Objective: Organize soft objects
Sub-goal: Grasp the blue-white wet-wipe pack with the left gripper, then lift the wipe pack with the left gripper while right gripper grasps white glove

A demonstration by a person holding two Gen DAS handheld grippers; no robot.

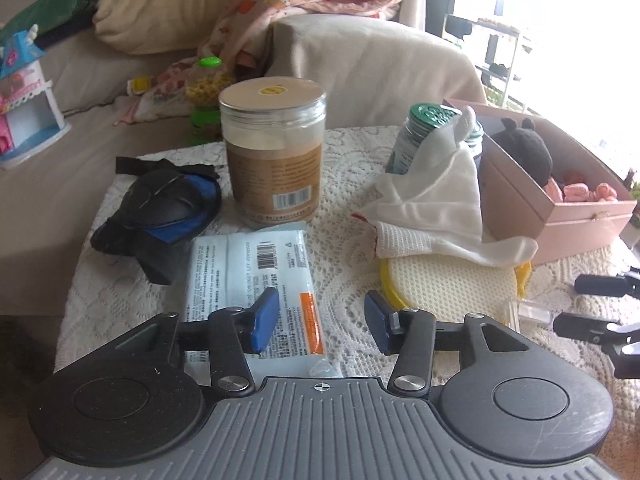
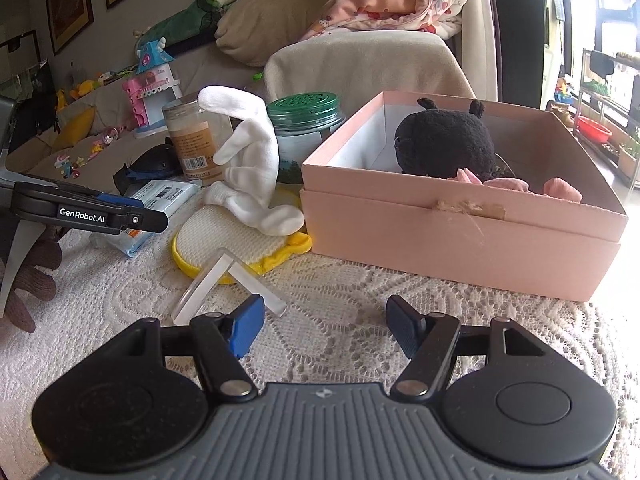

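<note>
Left wrist: left gripper [image 1: 322, 318] hovers with jaws apart and empty; the white cloth [image 1: 436, 196] lies just ahead on the yellow pad [image 1: 452, 280], so approach low and pinch a thick fold. Right wrist: right gripper [image 2: 324, 328] is parted too, empty, near the pink box [image 2: 460, 232] holding a black plush [image 2: 444, 144].

Daylight flooded in from windows [image 1: 560, 20] on the right of both views, blown out to white glare there. The lace tablecloth [image 2: 360, 292] and pink box [image 2: 460, 240] were evenly, softly lit, with faint shadows. The left side was dimmer. Fisheye distortion bent the edges, the sofa [image 1: 60, 160] behind looked slightly soft, and the corners darkened.
</note>
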